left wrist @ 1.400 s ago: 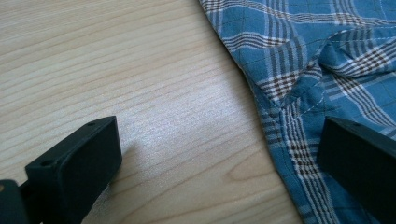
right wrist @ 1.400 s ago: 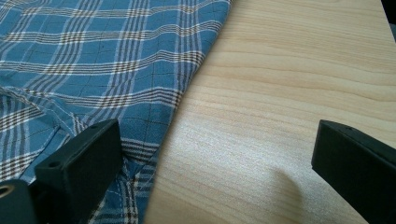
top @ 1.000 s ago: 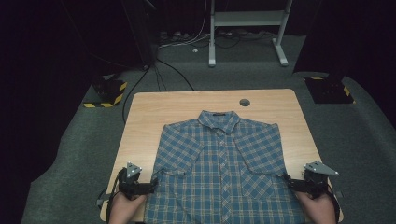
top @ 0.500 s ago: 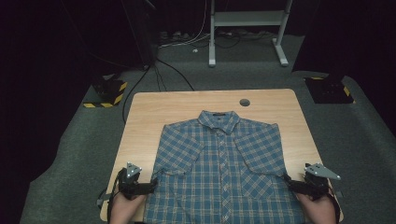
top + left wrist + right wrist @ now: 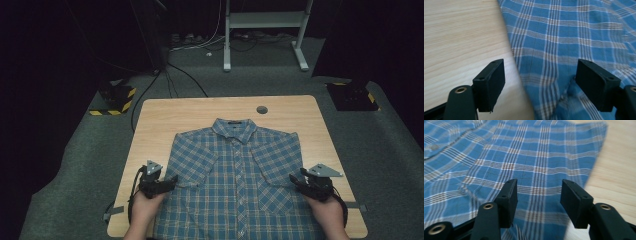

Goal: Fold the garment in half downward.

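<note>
High view: we see blue plaid shirt (image 5: pixel 240 185) flat, buttoned, frame centre on table (image 5: pixel 160 120). Left gripper (image 5: pixel 172 180) at its left edge, right gripper (image 5: pixel 294 180) at right edge.
Left gripper view: jaws spread, just been closing, straddling shirt edge (image 5: pixel 564 37).
Right gripper view: jaws apart, just been closing over fabric (image 5: pixel 524 152).

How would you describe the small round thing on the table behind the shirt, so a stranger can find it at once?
Start at the wooden table and find the blue plaid shirt lying flat on it. Just beyond its collar, slightly right, near the far edge, sits a small dark round disc. It is the one dark spot on the bare pale wood.
</note>
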A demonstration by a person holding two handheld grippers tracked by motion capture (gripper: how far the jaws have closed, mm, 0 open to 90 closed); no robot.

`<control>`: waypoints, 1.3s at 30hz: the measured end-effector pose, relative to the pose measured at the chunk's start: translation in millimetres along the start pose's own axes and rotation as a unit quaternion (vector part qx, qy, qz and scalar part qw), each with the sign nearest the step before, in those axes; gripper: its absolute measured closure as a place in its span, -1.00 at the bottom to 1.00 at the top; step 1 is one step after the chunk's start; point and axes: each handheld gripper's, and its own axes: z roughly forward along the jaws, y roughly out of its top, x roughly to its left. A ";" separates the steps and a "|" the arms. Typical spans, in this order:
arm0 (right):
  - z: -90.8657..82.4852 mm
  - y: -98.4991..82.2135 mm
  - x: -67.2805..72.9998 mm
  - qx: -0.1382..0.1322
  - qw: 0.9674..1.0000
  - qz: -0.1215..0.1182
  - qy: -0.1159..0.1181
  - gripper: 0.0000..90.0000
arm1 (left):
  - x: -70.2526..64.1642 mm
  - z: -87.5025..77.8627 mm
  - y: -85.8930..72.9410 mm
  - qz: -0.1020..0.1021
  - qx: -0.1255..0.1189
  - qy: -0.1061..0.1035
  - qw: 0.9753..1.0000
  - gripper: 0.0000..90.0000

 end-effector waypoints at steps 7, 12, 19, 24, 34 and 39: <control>19.2 -4.1 0.3 0.034 0.999 0.025 -0.003 0.11 | -4.6 14.5 -6.6 0.001 0.002 0.015 1.000 -0.50; 9.8 -13.7 3.6 0.026 0.999 0.022 0.000 0.12 | -14.3 4.0 -16.9 0.002 0.001 0.026 1.000 -0.50; -16.0 -34.1 15.5 0.023 1.000 0.014 0.004 0.12 | -31.3 -21.9 -43.3 0.002 0.000 0.018 1.000 -0.50; -26.9 -40.1 19.9 0.031 0.999 0.007 -0.005 -0.07 | -33.7 -28.9 -46.3 0.019 0.016 0.004 1.000 -0.55; -6.4 -8.9 19.4 0.028 1.000 -0.004 -0.009 -0.23 | -26.2 3.4 -10.0 0.051 0.025 0.007 0.998 -0.64; 12.3 -7.2 23.6 0.048 0.999 -0.004 0.006 -0.16 | -26.3 9.1 -12.9 0.021 0.006 -0.003 1.000 -0.58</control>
